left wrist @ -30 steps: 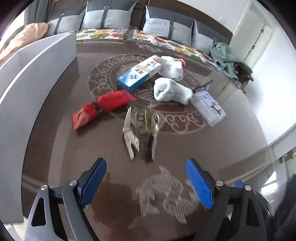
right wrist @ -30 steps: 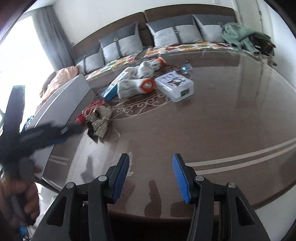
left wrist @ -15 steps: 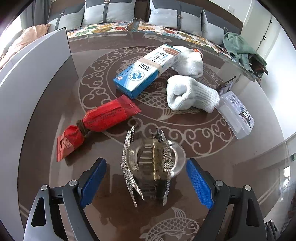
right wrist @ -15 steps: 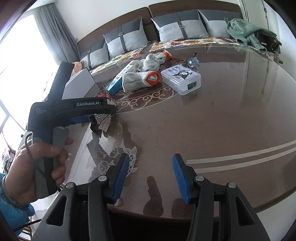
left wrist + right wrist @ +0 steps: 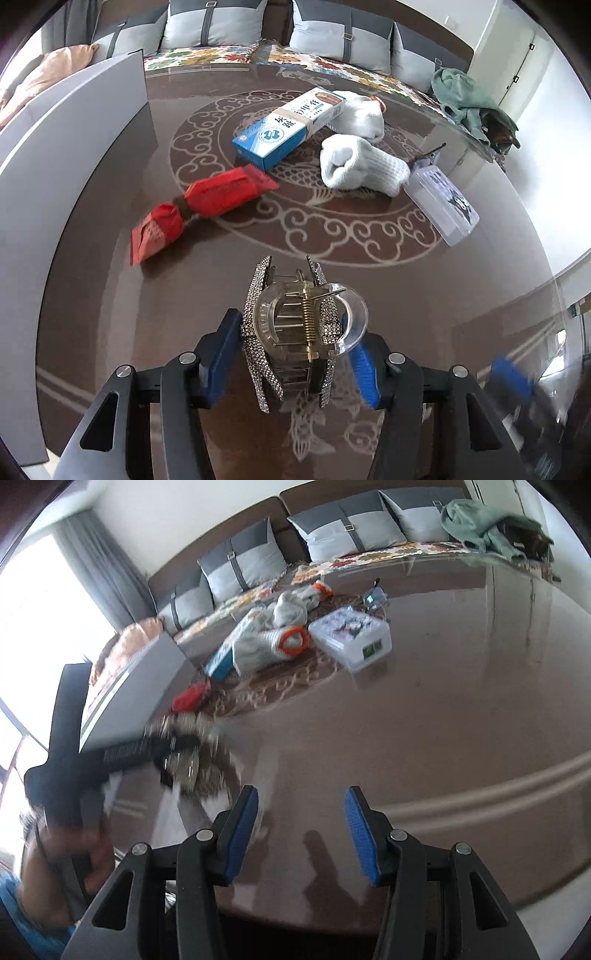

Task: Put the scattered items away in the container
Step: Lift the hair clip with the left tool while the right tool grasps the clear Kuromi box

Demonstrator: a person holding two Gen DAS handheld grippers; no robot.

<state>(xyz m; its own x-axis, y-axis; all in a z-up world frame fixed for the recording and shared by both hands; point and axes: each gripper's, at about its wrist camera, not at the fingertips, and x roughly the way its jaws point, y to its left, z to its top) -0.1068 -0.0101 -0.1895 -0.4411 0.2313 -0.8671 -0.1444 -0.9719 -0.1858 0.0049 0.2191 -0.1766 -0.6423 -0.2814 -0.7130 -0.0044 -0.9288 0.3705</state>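
Left wrist view: your left tongs [image 5: 295,350] pinch the hair clip [image 5: 301,334], low over the tabletop [image 5: 424,295]; lift it next, then carry it left to the grey bin [image 5: 74,155], clearing its wall.
Right wrist view: your right tongs [image 5: 301,830] hang apart, empty; bare tabletop ahead, edge close below.

My desk [image 5: 110,280] is dark glossy brown with a pale scroll medallion. On it, from my left claw's view: a red wrapped packet [image 5: 199,206] at ten o'clock, a blue and white box [image 5: 288,127] at twelve, two white rolled socks [image 5: 360,164] at one, a clear plastic case [image 5: 441,201] at two, and a rhinestone hair clip [image 5: 295,332] nearest me.
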